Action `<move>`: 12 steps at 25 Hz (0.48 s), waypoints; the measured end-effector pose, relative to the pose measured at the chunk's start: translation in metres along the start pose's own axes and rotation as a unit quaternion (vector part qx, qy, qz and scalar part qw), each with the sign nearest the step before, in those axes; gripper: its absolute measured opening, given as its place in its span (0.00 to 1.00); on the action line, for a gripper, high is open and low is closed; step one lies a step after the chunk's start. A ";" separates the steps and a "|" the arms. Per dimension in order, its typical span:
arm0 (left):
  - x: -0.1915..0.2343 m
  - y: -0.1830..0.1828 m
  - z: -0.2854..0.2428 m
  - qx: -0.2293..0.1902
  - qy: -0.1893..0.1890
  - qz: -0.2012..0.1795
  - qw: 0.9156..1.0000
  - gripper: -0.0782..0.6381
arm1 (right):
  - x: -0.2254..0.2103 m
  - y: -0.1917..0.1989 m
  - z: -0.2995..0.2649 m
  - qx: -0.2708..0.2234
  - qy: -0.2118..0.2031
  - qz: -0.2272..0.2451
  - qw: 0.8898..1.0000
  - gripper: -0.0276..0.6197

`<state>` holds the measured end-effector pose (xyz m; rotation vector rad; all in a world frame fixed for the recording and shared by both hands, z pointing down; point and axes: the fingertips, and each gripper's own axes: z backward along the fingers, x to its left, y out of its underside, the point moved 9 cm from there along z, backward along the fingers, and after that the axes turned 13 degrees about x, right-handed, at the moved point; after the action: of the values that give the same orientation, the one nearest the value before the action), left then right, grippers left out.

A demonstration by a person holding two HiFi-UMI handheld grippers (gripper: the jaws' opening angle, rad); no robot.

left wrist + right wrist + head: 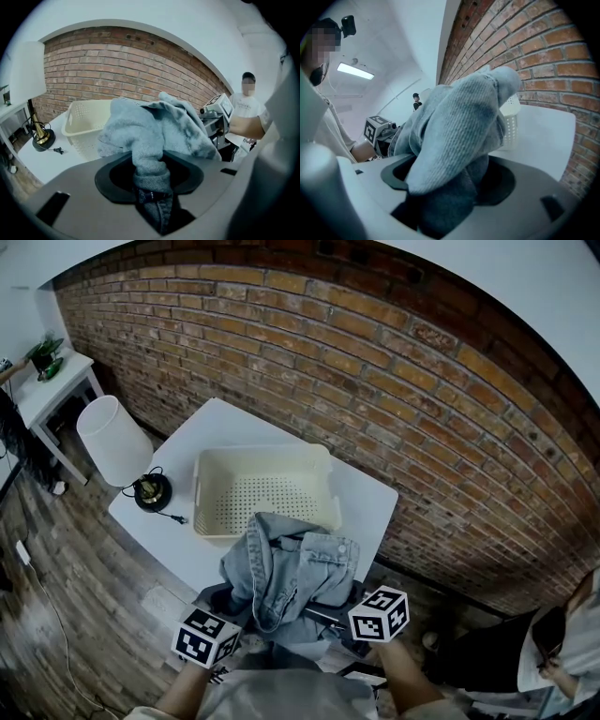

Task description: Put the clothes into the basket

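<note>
Denim (pixel 286 568) hangs bunched just in front of the basket (pixel 211 486), its top reaching the near rim. The left gripper (pixel 151 194) is clamped on a twisted fold and the right gripper (pixel 440 201) on a thicker wad. To do this well, both should probably rise together until the cloth clears that rim, move over the basket's middle, then let go. Count: one basket, two grippers, one lamp (pixel 112 442) left of the basket, and one denim garment. Darker cloth beneath may be a second.

Lamp (pixel 112 439) left of basket (pixel 200 493) on table (pixel 367 504)
</note>
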<state>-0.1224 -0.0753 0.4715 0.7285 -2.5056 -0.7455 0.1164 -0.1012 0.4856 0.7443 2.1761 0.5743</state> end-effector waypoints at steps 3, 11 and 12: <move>-0.002 -0.008 0.013 -0.012 -0.011 -0.007 1.000 0.34 | 0.008 -0.013 0.007 -0.006 0.001 0.016 1.000 0.59; -0.003 -0.033 0.043 -0.054 -0.034 -0.014 0.998 0.34 | 0.022 -0.051 0.025 -0.019 0.008 0.060 0.998 0.59; -0.003 -0.037 0.047 -0.060 -0.038 -0.017 0.997 0.34 | 0.024 -0.056 0.027 -0.022 0.008 0.065 0.998 0.59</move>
<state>-0.1316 -0.0826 0.4125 0.7142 -2.4967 -0.9427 0.1060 -0.1220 0.4234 0.8633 2.1341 0.6949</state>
